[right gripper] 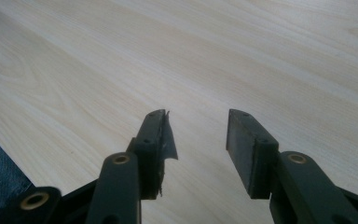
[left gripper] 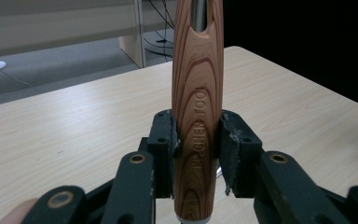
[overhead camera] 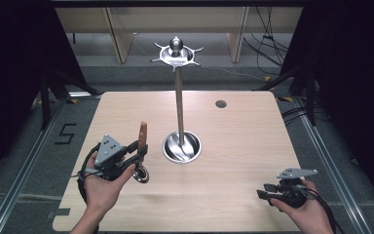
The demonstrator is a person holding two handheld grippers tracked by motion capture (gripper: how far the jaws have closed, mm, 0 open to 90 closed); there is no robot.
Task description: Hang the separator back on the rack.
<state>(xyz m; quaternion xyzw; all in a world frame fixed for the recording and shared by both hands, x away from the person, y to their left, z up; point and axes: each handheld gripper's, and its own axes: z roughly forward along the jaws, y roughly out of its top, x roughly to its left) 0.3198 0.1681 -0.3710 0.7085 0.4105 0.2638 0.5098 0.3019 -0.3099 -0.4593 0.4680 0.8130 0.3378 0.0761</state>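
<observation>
The left gripper [overhead camera: 139,155] sits at about 8 o'clock on the table [overhead camera: 243,136], its jaws clamped on the wooden handle [left gripper: 196,116] of a kitchen tool whose metal end [overhead camera: 140,174] hangs just above the tabletop. At 12 o'clock stands a metal rack [overhead camera: 179,97]. The right gripper [overhead camera: 268,191], at 4 o'clock, holds its jaws apart over bare wood

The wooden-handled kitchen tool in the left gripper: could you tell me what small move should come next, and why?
Probably lift it higher toward the hooks of the utensil stand. The left gripper clamps the kitchen tool by its wooden handle, upright, low beside the stand's base, well under the hooks. The right gripper rests open and idle.
</observation>
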